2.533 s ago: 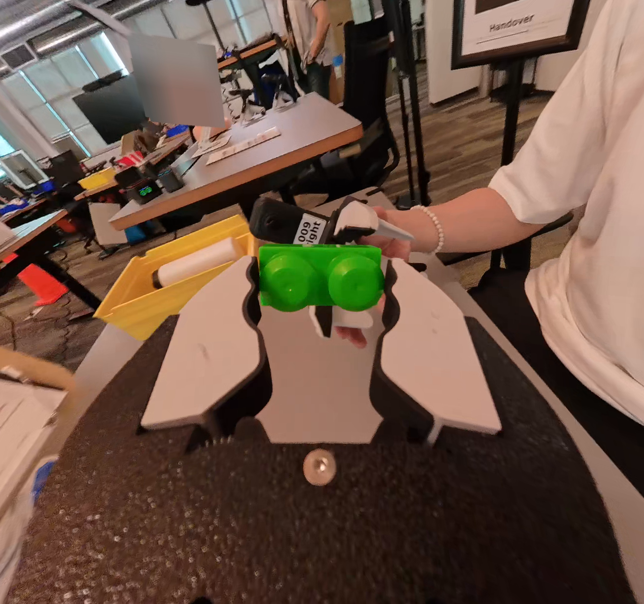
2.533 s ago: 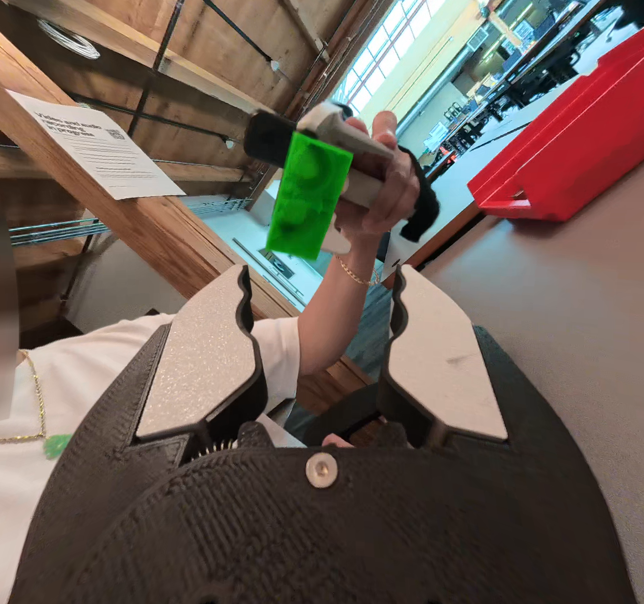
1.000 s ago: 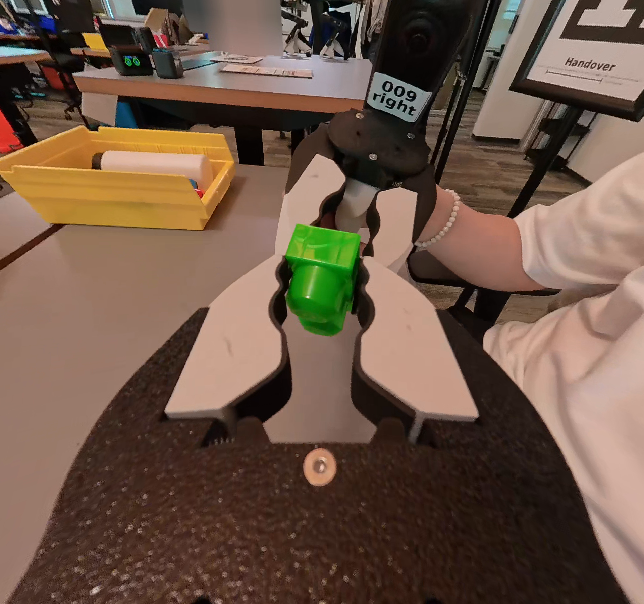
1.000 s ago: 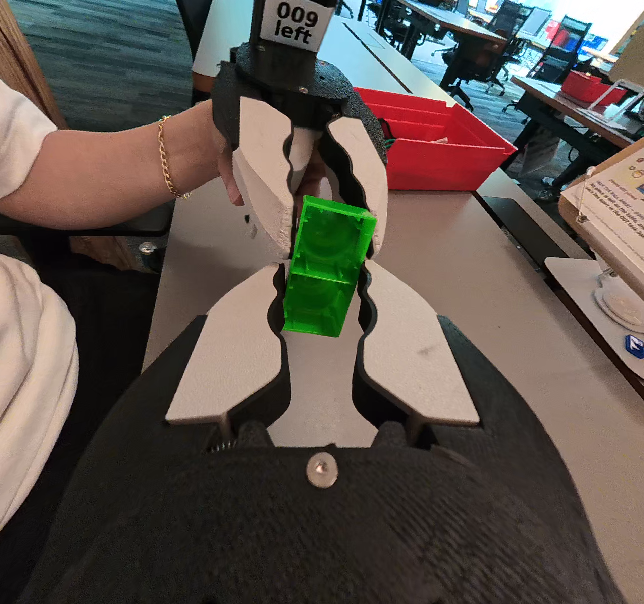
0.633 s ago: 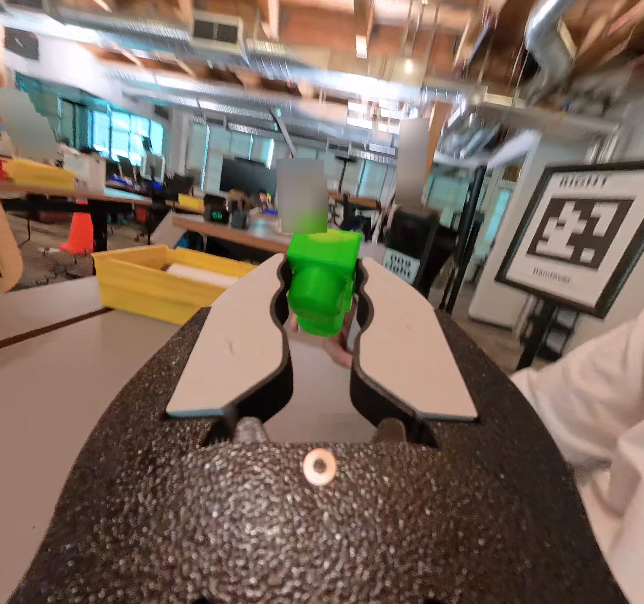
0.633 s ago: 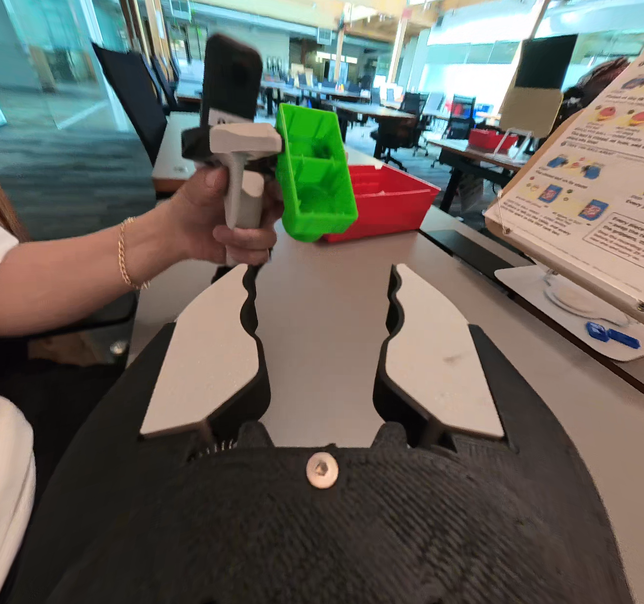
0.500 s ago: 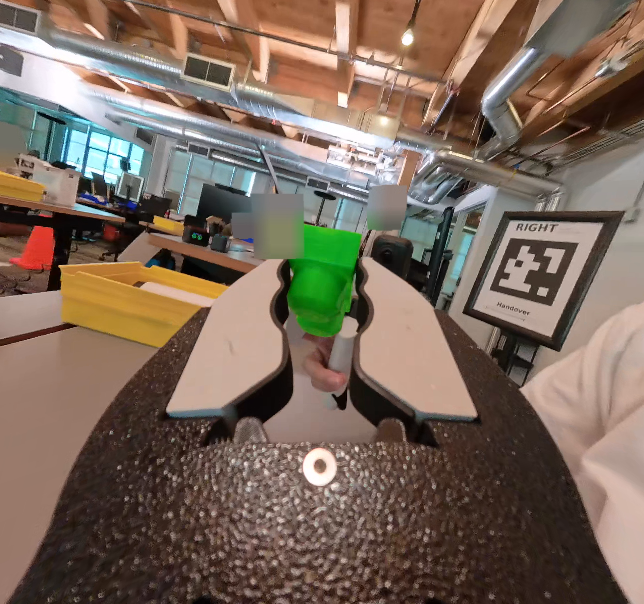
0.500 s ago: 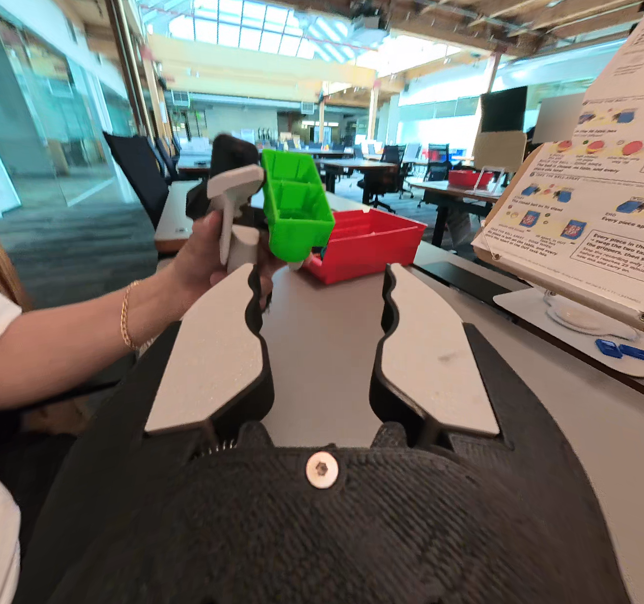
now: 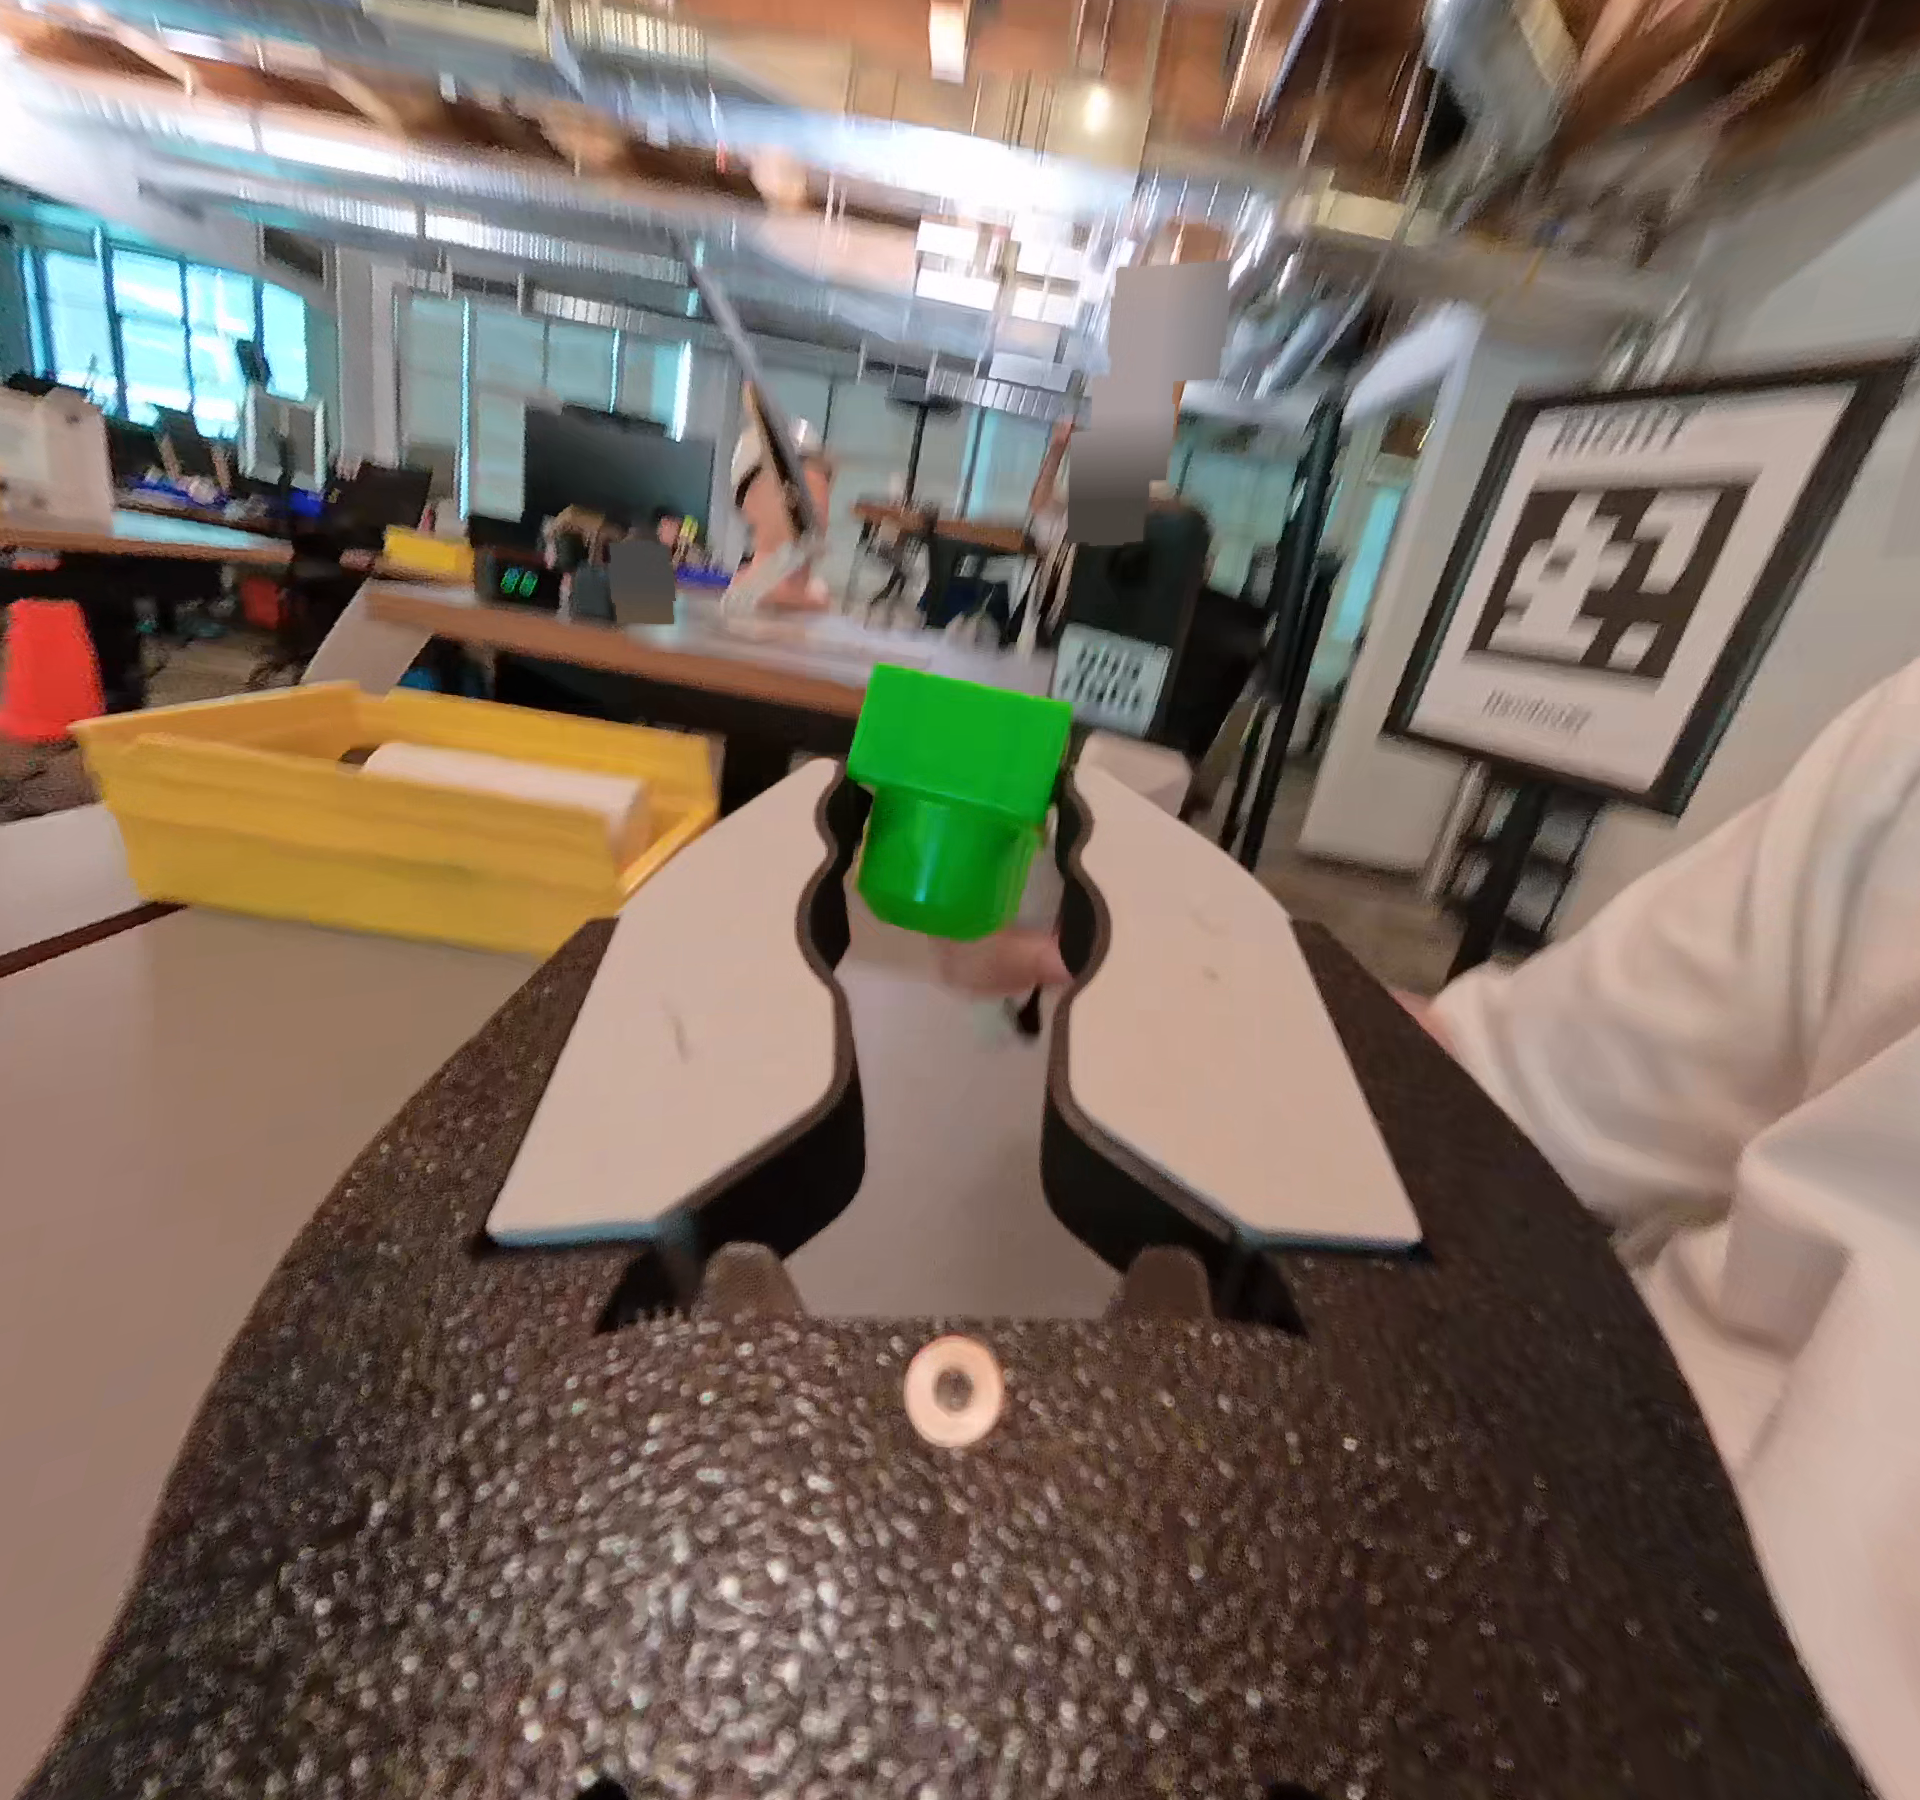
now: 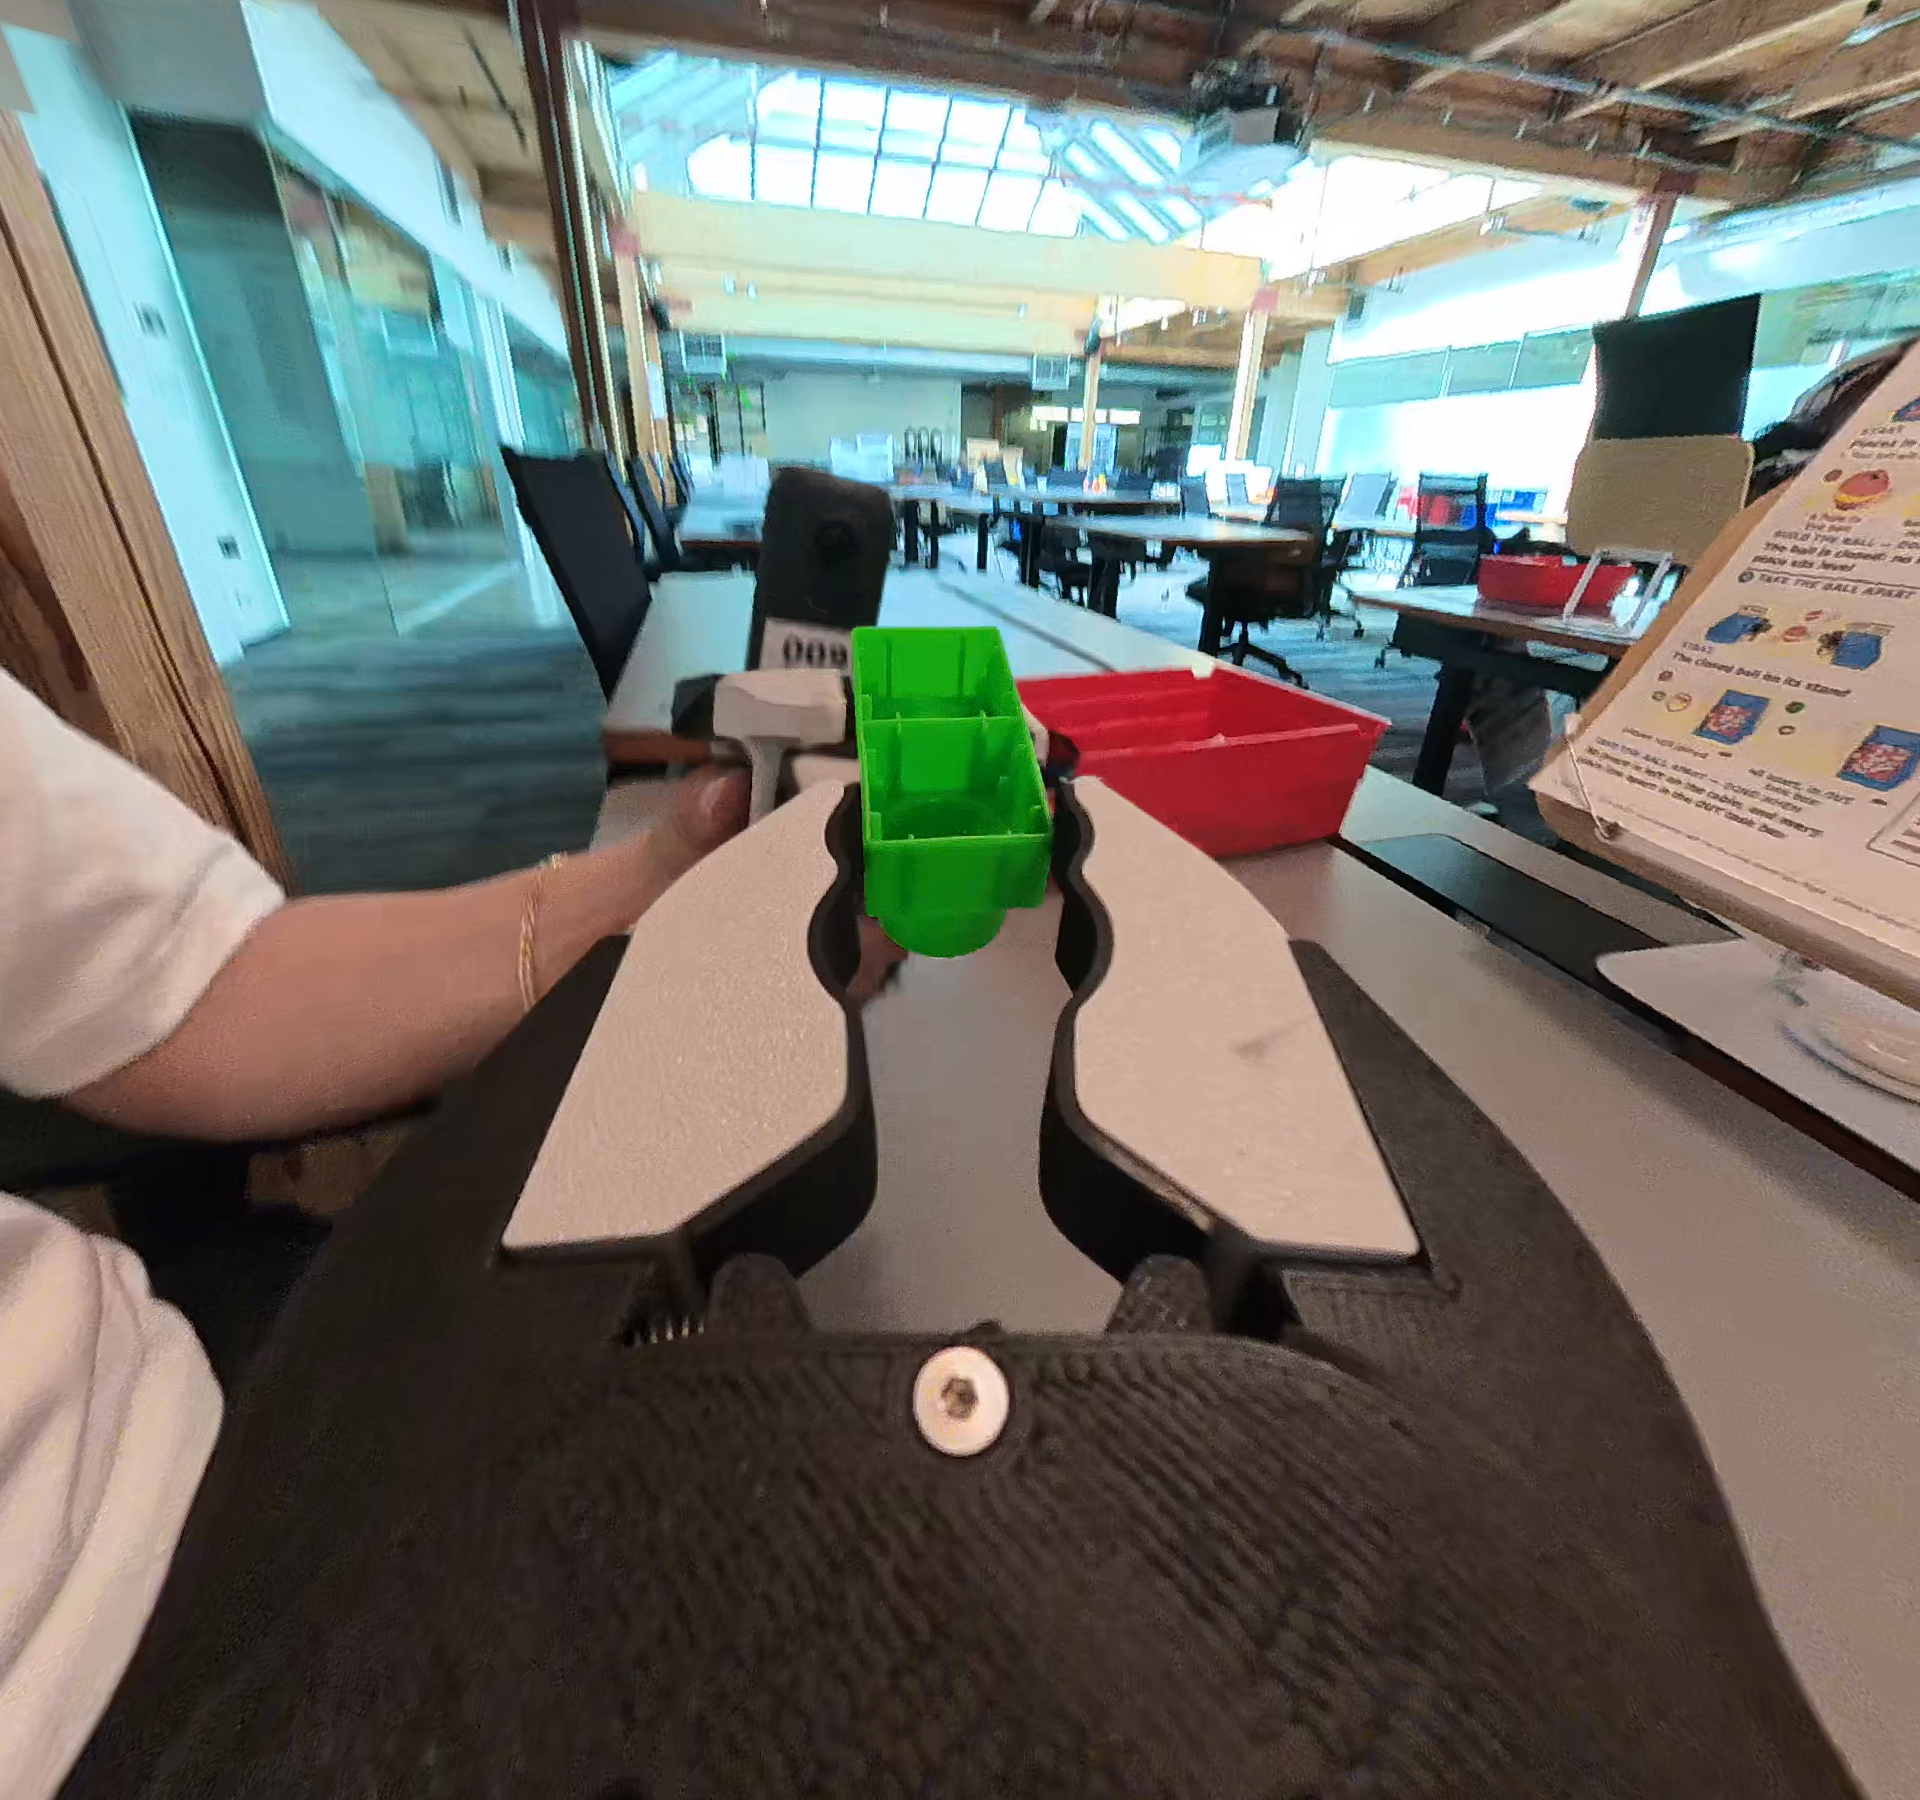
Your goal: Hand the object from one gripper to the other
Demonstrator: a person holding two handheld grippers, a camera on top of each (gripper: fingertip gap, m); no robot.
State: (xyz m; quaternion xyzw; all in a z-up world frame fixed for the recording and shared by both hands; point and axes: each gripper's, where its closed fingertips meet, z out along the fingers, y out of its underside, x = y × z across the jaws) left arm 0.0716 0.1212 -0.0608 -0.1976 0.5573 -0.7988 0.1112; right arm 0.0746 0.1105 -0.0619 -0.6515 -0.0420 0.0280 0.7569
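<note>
Holding the green toy brick (image 9: 961, 742) in both claws. The left gripper (image 9: 951, 784) is clamped on it at the tips, and the right gripper (image 10: 951, 800) looks closed on the near end, hollow underside up. The brick is in the air over the grey table (image 10: 1558, 1179), with the red bin (image 10: 1226, 763) at 2 o'clock and the yellow bin (image 9: 364, 815) at 9 o'clock in the left wrist view. Next I want the receiving pinch square on the flat sides, then one claw opens fully and backs straight out with no twist. The left wrist view is blurred, so I can't judge grip depth.
</note>
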